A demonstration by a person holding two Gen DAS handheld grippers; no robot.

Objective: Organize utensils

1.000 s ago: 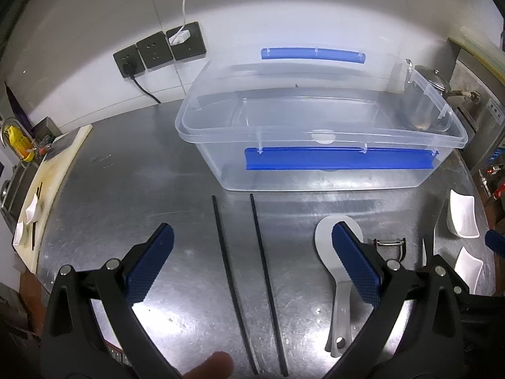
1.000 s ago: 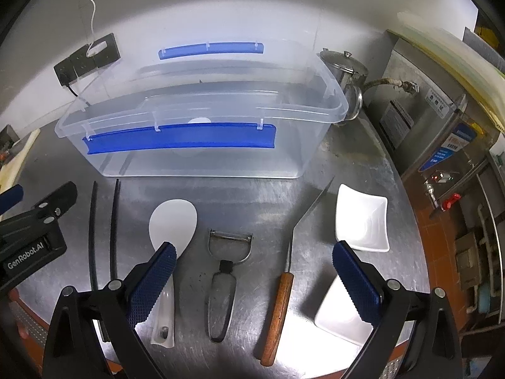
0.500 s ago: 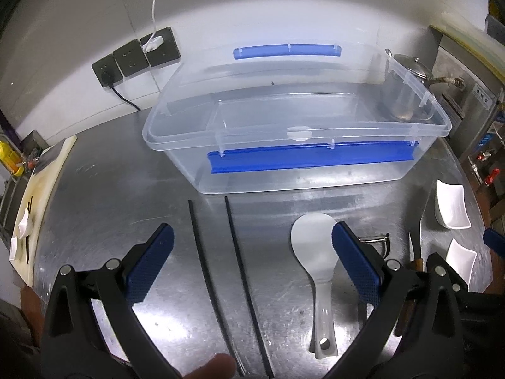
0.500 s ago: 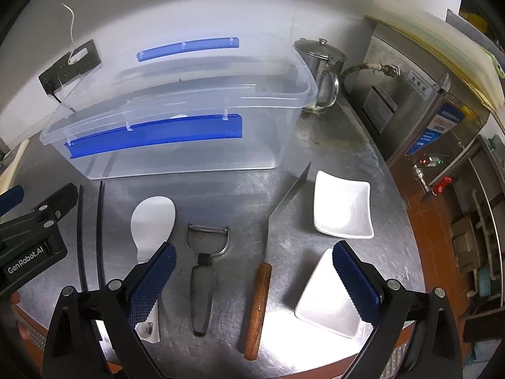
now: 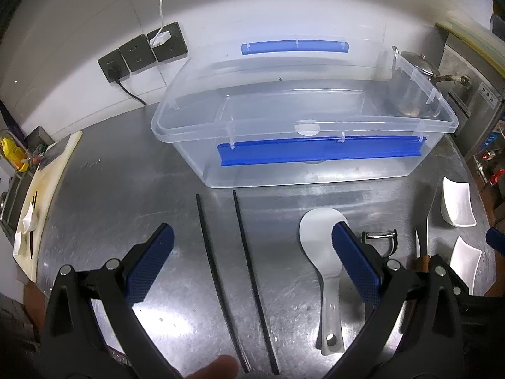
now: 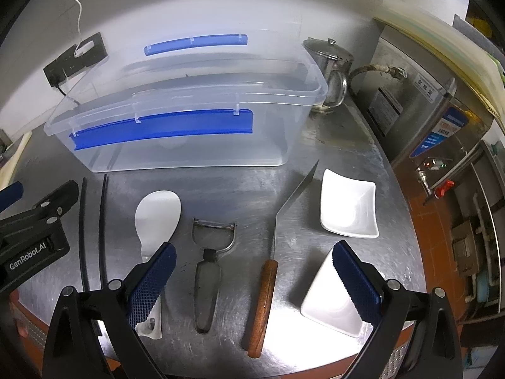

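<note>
On my left feed, the left gripper hangs above the steel desk with its jaws released wide and nothing between them. Below that gap lie the 2 black chopsticks, side by side but apart, running from near the clear storage box back toward me. A fingertip shows at the bottom edge of this view. The white rice paddle lies just right of the chopsticks, partly behind the right blue pad.

On my right feed, the right gripper also hovers over the desk, jaws spread and empty. Under it I see the metal peeler and the wooden-handled knife, both lying flat, the knife's blade pointing toward the box. 2 white square dishes sit to the right: the far dish is in full view, the near dish is partly covered by the right pad. The box stands open at the back of the desk, empty as far as I can see, with a blue strip along its front rim. A steel kettle stands just behind the box's right end. The wall sockets are on the wall to the left.
</note>
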